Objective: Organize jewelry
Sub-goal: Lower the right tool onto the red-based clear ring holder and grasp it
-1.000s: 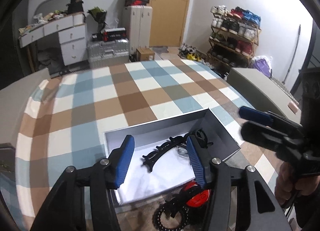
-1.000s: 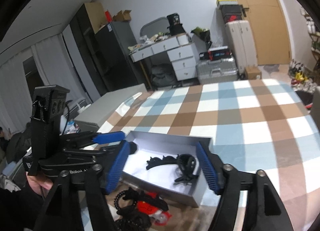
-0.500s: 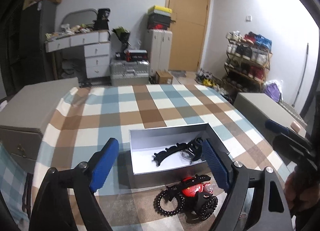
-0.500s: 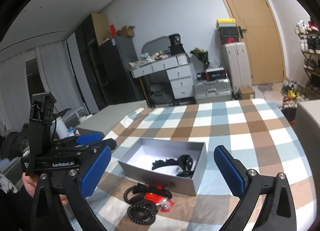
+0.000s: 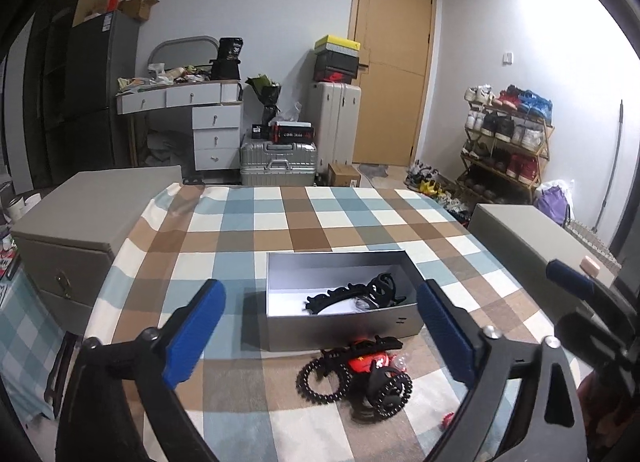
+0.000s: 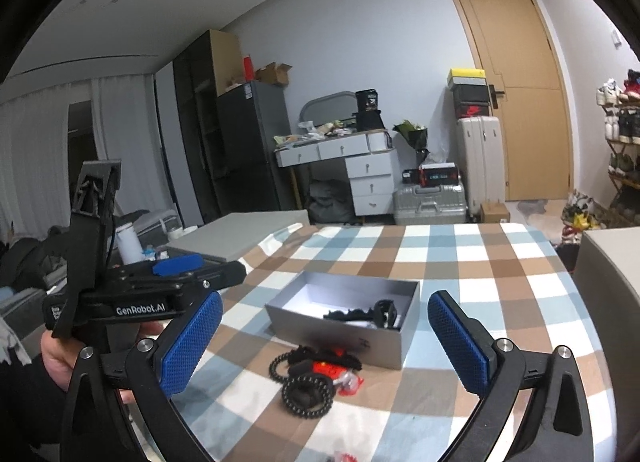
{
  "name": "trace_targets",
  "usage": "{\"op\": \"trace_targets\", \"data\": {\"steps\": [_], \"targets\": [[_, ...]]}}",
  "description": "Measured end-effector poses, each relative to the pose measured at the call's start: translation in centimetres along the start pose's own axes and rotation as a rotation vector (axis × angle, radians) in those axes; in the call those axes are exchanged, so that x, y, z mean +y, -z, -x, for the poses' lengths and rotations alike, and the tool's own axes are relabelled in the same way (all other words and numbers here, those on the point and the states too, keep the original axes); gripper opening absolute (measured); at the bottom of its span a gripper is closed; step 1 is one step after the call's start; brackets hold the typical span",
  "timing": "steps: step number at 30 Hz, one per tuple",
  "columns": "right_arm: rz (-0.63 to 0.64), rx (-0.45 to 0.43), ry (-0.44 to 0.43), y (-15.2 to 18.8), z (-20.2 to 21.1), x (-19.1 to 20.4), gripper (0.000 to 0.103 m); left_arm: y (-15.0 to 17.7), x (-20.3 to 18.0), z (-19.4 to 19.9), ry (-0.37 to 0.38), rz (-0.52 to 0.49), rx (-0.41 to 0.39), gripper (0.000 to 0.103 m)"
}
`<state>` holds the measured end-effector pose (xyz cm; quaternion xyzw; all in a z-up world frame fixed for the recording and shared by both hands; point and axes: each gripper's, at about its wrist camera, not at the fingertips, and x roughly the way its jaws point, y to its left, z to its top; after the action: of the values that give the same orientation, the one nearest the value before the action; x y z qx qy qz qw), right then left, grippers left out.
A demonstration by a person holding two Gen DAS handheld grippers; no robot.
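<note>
Jewelry [image 5: 356, 372] is still lying outside the box [image 5: 344, 324] as both grippers, left [image 5: 320, 336] opening, right [image 6: 325, 342] wide and empty, are pulling back.

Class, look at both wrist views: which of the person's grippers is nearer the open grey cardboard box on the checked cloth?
Too close to call. Left gripper, jaws opening with nothing between them, faces the open grey cardboard box squarely; right gripper hangs open and empty, at its right.

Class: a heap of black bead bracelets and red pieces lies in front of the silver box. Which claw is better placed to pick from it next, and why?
Probably the left claw: empty, opening, with the heap nearly centred below it. The right claw, open and empty, sees it off-centre.
</note>
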<state>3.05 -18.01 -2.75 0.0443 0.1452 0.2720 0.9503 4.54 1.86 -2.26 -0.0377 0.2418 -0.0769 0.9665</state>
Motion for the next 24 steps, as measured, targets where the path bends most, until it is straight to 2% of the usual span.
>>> {"op": "trace_targets", "data": {"steps": [1,9,17,24], "targets": [[0.002,0.005,0.0,0.4,0.2,0.2,0.103,0.3,0.0,0.2,-0.005,0.006,-0.006,0.101],[0.002,0.136,0.049,4.3,0.3,0.5,0.103,3.6,-0.7,1.3,-0.048,0.03,-0.013,0.102],[0.001,0.259,0.085,8.1,-0.5,0.2,0.103,6.4,-0.6,0.7,-0.062,0.038,0.077,0.102],[-0.025,0.293,0.07,9.6,-1.0,0.1,0.102,8.0,-0.3,0.5,-0.06,0.058,0.144,0.102]]}}
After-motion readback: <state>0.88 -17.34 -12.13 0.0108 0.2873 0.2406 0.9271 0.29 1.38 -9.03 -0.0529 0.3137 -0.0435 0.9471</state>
